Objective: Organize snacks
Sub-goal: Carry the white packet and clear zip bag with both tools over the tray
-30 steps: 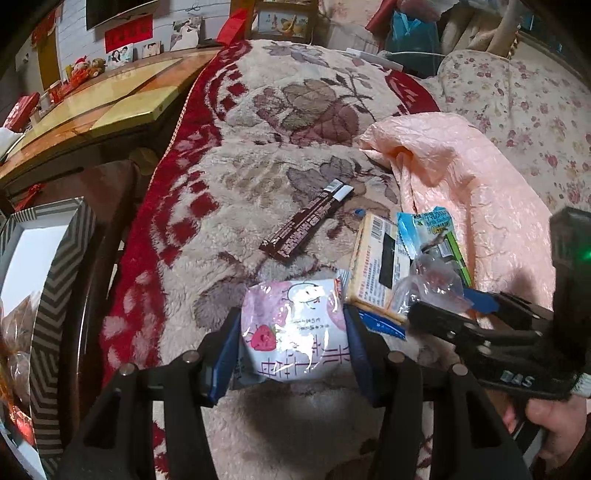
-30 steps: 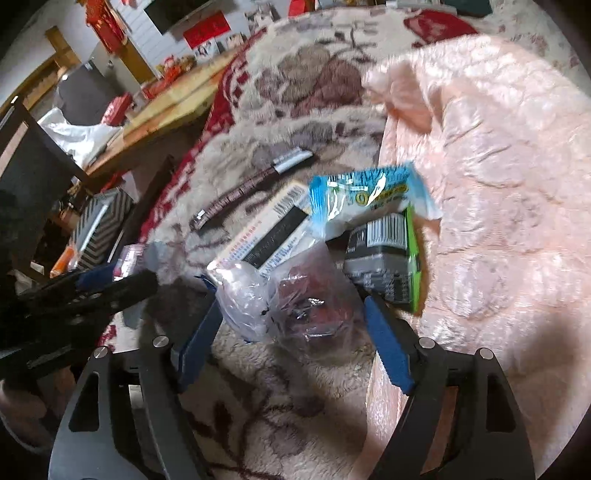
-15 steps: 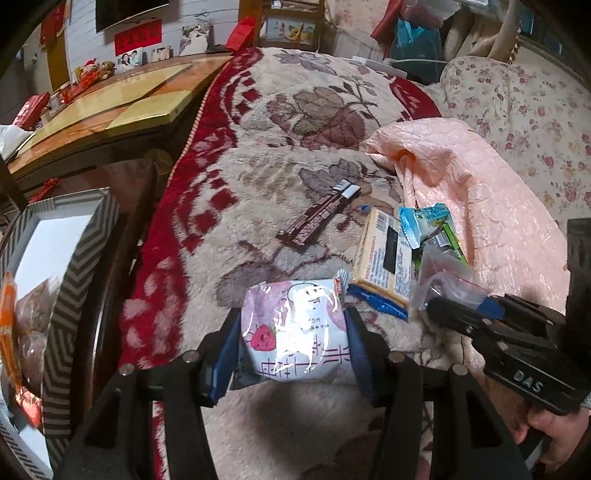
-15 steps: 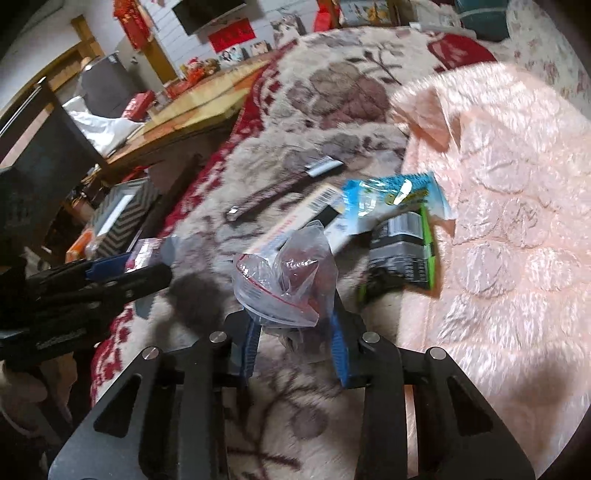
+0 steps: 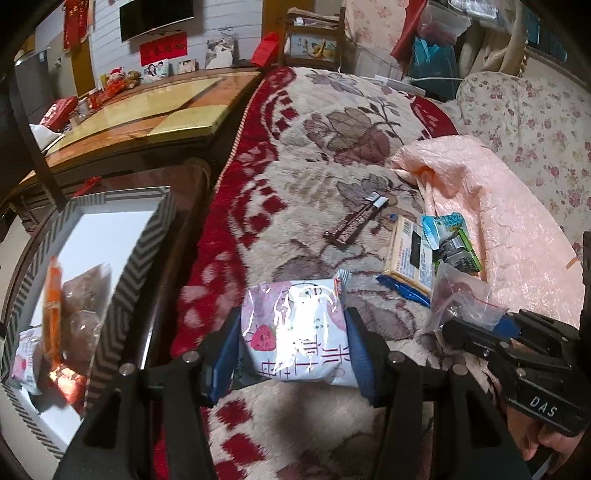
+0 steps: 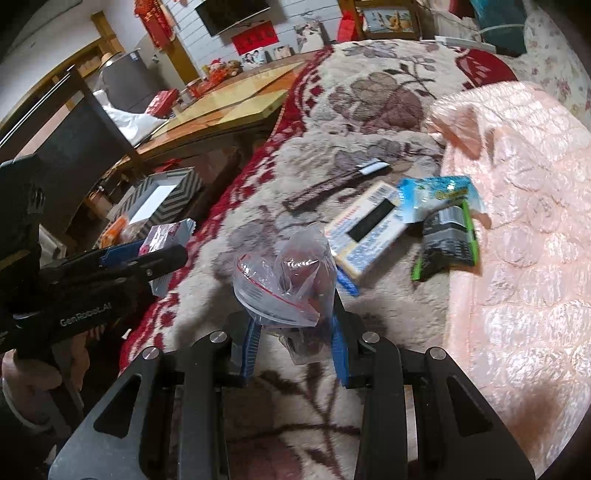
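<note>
Both grippers loaded: left gripper (image 5: 293, 341) clamps pink strawberry packet (image 5: 293, 332); right gripper (image 6: 293, 341) pinches clear zip bag (image 6: 286, 284), contents possibly dried fruit, above floral blanket (image 6: 369, 92).

Right gripper (image 6: 295, 345) closed on, lifted the clear bag (image 6: 286, 286) (red-striped).

A plush floral blanket (image 5: 332, 155) with a red border covers the bed, a pink quilt (image 5: 491, 206) heaped at its right edge. Beside it stands a glass-topped wooden table (image 5: 155, 114). A television (image 5: 151, 18) hangs on the white panelled wall (image 5: 221, 26).
</note>
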Demonstrator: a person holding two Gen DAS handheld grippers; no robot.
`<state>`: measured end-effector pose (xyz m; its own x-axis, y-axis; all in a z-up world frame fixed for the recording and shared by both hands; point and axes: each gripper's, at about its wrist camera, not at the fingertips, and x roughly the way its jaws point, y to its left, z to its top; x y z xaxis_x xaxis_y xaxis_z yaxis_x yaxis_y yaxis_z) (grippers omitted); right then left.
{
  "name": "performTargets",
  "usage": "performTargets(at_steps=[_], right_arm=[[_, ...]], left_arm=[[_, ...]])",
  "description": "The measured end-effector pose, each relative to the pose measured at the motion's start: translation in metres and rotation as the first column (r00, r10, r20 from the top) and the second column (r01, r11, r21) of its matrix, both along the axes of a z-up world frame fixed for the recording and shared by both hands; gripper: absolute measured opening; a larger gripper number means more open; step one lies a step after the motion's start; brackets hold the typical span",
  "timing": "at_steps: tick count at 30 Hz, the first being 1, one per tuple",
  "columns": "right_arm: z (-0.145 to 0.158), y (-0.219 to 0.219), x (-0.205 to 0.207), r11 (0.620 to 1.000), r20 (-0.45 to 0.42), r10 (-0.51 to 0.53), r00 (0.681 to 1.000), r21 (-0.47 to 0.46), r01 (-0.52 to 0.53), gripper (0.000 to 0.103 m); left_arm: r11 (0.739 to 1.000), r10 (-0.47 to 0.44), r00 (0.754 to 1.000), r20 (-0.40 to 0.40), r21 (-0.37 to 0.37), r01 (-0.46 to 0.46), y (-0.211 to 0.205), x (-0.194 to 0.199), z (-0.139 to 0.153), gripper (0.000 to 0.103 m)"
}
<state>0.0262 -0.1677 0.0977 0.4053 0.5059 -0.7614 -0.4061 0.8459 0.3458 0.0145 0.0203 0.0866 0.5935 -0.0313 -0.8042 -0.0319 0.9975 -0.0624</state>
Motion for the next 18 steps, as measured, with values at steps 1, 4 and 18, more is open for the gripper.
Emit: performTargets(at_steps=[1, 4, 18], right_arm=[[0.002, 0.004, -0.002, 1.0, 0.006, 0.009, 1.0, -0.004, -0.009, 0.032], [0.007, 0.013, -0.006, 1.0, 0.011, 0.031, 0.999, -0.003, -0.031, 0.032], [0.028, 0.058, -0.02, 0.991, 0.036, 0.132, 0.991, -0.014, -0.131, 0.032]], left_arm=[[1.0, 0.004, 1.0, 0.003, -0.001, -0.004, 0.002, -0.002, 0.001, 0.057], [1.0, 0.019, 1.0, 0.014, 0.001, -0.019, 0.009, -0.008, 0.006, 0.057], [0.993, 0.114, 0.992, 0.06, 0.001, -0.114, 0.053, -0.031, 0.018, 0.057]])
